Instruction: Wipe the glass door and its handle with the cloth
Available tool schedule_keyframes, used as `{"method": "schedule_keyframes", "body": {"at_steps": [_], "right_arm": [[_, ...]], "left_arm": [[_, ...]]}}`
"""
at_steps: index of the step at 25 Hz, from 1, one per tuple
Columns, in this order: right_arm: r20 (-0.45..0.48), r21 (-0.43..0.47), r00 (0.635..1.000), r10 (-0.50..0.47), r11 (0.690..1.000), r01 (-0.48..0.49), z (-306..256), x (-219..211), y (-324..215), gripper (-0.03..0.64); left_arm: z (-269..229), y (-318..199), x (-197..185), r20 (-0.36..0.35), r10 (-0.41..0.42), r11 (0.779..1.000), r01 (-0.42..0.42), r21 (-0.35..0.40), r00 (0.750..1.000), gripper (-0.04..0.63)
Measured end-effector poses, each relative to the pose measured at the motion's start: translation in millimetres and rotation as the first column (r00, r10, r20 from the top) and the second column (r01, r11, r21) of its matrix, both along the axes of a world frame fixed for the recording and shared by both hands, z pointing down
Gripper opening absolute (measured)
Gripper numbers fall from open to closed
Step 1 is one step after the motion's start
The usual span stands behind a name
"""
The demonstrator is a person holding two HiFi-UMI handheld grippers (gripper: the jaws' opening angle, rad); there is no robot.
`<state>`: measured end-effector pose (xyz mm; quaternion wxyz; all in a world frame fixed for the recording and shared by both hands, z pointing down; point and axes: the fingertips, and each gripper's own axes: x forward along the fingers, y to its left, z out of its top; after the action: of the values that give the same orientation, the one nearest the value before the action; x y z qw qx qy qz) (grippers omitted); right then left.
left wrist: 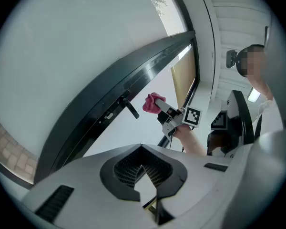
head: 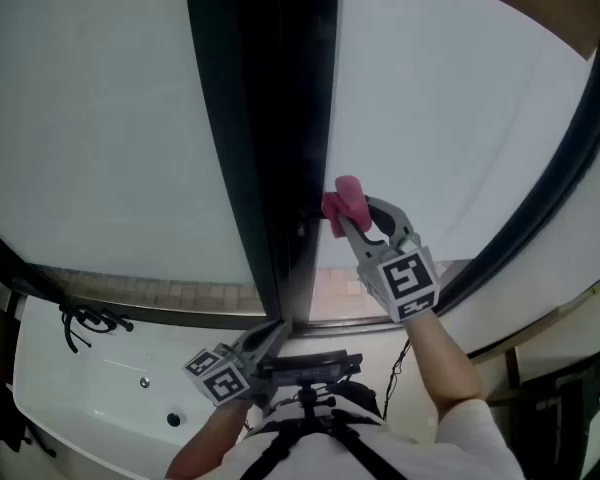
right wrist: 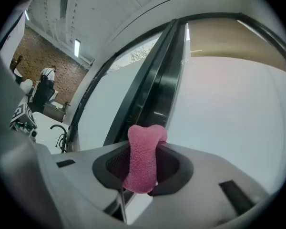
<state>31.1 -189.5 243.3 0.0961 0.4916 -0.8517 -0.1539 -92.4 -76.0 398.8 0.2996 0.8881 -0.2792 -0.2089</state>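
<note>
A: Gripping anything?
B: Right hand-held gripper [head: 354,216] clamps the pink cloth [head: 344,198], right by the door handle [left wrist: 130,109] on the glass door [head: 450,118]. Left hand-held gripper [head: 265,340]: jaws together, empty, held low.

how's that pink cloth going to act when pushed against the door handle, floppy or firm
Probably soft and squashy: the pink cloth bulges from the shut jaws of the right gripper as a rounded wad. Bunched like that, it likely presses firmly rather than flopping. Its fuzzy surface should drag on the door handle, not slip.
</note>
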Motion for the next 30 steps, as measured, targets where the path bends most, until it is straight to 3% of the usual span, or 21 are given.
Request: {"method": "schedule_keyframes", "body": {"at_steps": [5, 19, 30], "right_arm": [[-0.075, 0.064, 0.997, -0.036, 0.997, 0.041, -17.2, 2.2, -8.8, 0.107], [-0.127, 0.148, 0.974, -0.187, 0.968, 0.205, -50.7, 20.2, -25.2, 0.107], [-0.138, 0.282, 0.977, -0.164, 0.939, 0.198, -124.5, 7.1, -35.1, 0.107]], "left_arm": [[-13.0, -9.5, 13.8, 0.024, -0.021, 0.999, 0.02, 0.029, 0.999, -0.008], [-30.6, -19.9, 71.4, 0.042, -0.147, 0.988, 0.145, 0.047, 0.988, -0.008], [-51.0, -30.9, 52.8, 0.076, -0.146, 0.985, 0.137, 0.106, 0.986, -0.008]]}}
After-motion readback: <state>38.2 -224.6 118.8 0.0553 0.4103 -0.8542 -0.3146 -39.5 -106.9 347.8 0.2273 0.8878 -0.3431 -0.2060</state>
